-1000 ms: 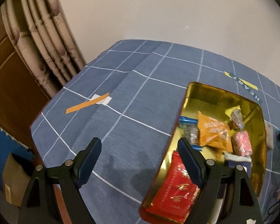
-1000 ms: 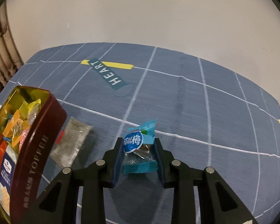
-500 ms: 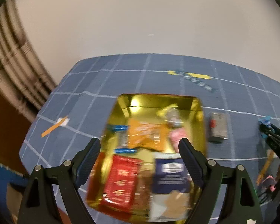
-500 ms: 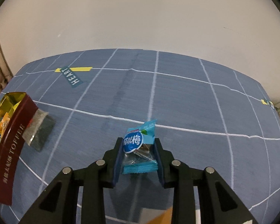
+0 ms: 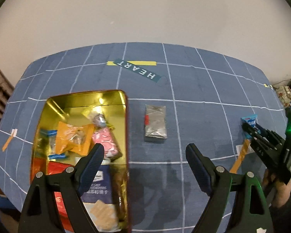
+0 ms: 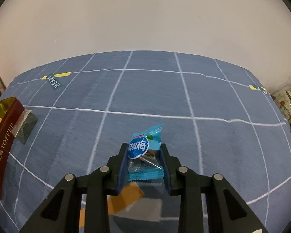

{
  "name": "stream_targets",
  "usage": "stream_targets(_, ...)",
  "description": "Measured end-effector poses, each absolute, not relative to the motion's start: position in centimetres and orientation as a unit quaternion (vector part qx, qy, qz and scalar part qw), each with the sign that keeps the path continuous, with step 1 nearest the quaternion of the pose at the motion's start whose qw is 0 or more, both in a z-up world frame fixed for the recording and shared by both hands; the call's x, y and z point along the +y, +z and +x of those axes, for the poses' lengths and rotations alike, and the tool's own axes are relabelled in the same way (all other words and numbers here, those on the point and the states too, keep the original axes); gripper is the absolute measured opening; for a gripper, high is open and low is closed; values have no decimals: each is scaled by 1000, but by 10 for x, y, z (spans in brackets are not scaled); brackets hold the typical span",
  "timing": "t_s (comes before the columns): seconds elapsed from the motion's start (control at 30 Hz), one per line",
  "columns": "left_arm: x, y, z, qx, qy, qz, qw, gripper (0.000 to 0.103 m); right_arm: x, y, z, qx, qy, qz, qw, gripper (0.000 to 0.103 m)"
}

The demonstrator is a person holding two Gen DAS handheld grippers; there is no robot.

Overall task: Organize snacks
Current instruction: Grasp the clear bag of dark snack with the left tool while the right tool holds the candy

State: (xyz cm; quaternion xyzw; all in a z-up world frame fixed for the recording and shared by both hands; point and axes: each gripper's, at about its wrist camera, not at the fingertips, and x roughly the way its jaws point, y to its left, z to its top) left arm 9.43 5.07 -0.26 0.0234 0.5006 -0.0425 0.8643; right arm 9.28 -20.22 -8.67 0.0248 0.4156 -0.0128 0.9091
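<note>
Right tool (image 6: 143, 155) pinches a crinkly blue packet (image 6: 145, 151), seemingly plastic.

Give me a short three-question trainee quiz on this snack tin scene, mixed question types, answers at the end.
1. True or false: the silver packet lies inside the gold tin.
2. What does the right gripper hold? A) blue plum candy packet B) orange packet C) nothing
3. Fill in: the left gripper's jaws are ____.

Key: 1 false, it lies on the tablecloth beside the tin; 2 A; 3 open.
</note>
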Motion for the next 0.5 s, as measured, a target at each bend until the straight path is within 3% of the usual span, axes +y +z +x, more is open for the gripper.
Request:
stream_targets(0.27,32,-12,123,526,-52,8,849,82,-214,-89,85,412,-13,41,910,32)
stream_targets(0.4,33,-22,145,556,-42,-11,830,66,-215,-90,86,412,-12,44,910,32)
stream_targets(0.5,30,-30,158,575,-38,-8,817,60,-216,-90,86,412,-11,46,910,32)
